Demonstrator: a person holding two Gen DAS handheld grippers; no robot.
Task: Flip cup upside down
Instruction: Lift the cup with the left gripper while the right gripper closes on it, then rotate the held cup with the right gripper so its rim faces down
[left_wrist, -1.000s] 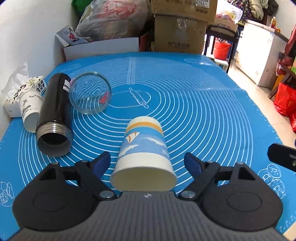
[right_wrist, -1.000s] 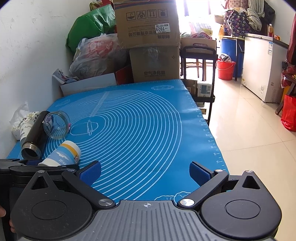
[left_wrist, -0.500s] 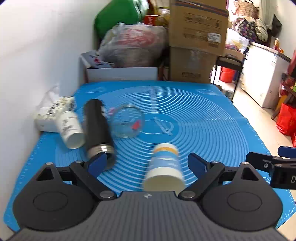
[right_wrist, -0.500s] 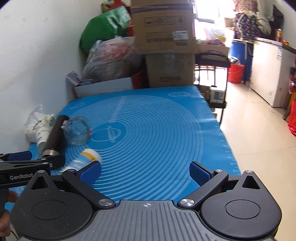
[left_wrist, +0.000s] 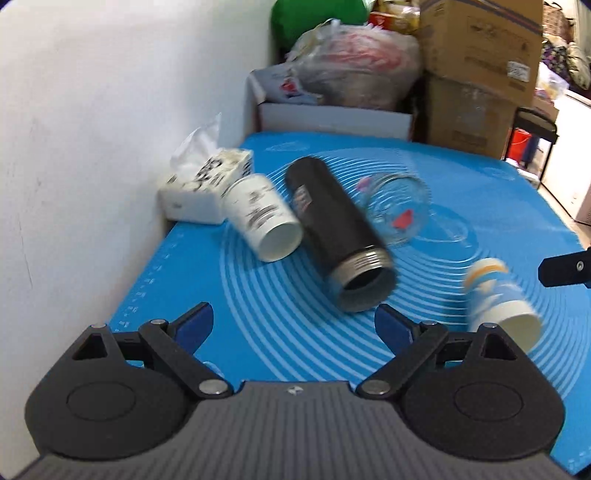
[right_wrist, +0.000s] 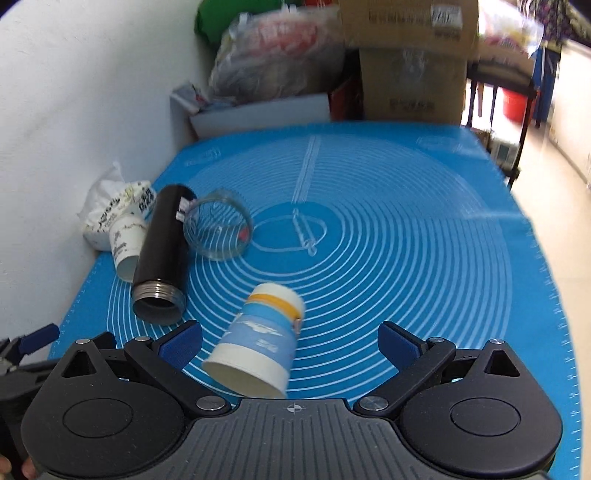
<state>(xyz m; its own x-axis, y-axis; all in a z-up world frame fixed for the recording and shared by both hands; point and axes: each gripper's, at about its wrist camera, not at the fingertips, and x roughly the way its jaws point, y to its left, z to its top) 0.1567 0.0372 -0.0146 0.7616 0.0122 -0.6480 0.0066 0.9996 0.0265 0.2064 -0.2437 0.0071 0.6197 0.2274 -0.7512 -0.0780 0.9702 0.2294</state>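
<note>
A blue-and-white paper cup (right_wrist: 260, 338) with a yellow band lies on its side on the blue mat (right_wrist: 406, 240), its mouth toward me. My right gripper (right_wrist: 290, 341) is open, and the cup lies between its fingers, nearer the left one, untouched. In the left wrist view the same cup (left_wrist: 496, 297) lies to the right of my left gripper (left_wrist: 293, 323), which is open and empty in front of the black flask (left_wrist: 341, 236).
The black flask (right_wrist: 162, 254), a white printed paper cup (right_wrist: 125, 245), a glass jar (right_wrist: 218, 234) and a tissue pack (right_wrist: 107, 210) lie at the mat's left, by the white wall. Boxes and bags stand behind the table. The floor drops off on the right.
My left gripper has swung left, away from the blue cup, and now faces the flask. My right gripper has moved left, so the cup now lies between its fingers.
</note>
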